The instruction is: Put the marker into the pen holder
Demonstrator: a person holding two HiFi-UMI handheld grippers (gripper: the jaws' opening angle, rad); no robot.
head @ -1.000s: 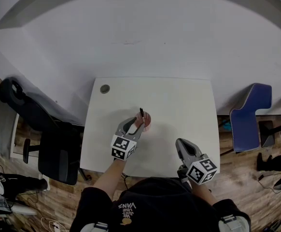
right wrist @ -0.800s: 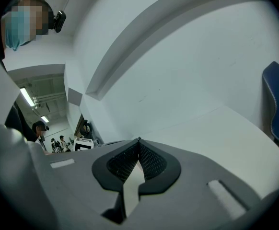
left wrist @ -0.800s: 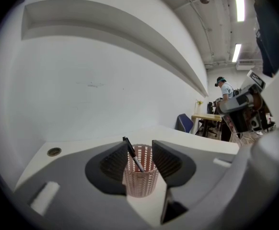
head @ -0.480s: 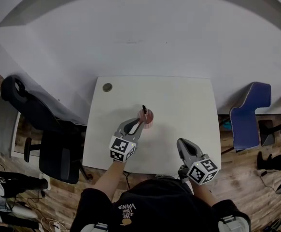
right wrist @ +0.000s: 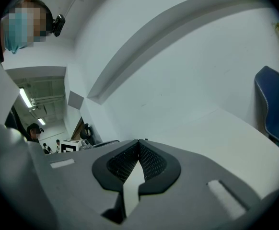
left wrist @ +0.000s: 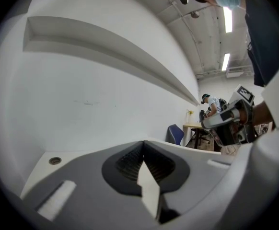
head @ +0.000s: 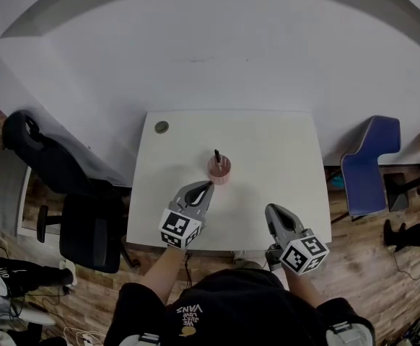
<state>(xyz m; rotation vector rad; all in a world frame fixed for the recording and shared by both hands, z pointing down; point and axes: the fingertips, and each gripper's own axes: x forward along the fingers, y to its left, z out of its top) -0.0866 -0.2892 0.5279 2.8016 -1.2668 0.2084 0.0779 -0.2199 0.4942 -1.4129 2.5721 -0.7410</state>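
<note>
A pink pen holder (head: 220, 169) stands mid-table on the white table (head: 275, 143), with the black marker (head: 216, 155) upright inside it. My left gripper (head: 208, 186) sits just in front of the holder, apart from it. Its jaws have just been closing and are shut with nothing between them; in the left gripper view its tip (left wrist: 143, 143) shows closed pads. My right gripper (head: 270, 210) hangs at the table's near right edge, shut and empty, as the right gripper view (right wrist: 138, 142) also shows. The holder is hidden in both gripper views.
A round cable grommet (head: 162, 127) sits at the table's far left corner. A black office chair (head: 55, 182) stands left of the table and a blue chair (head: 369, 164) to the right. A white wall rises behind the table.
My left gripper let go of the marker, drew back from the holder toward me, and its jaws closed empty. The marker stays standing in the holder. The right gripper shifted slightly.
</note>
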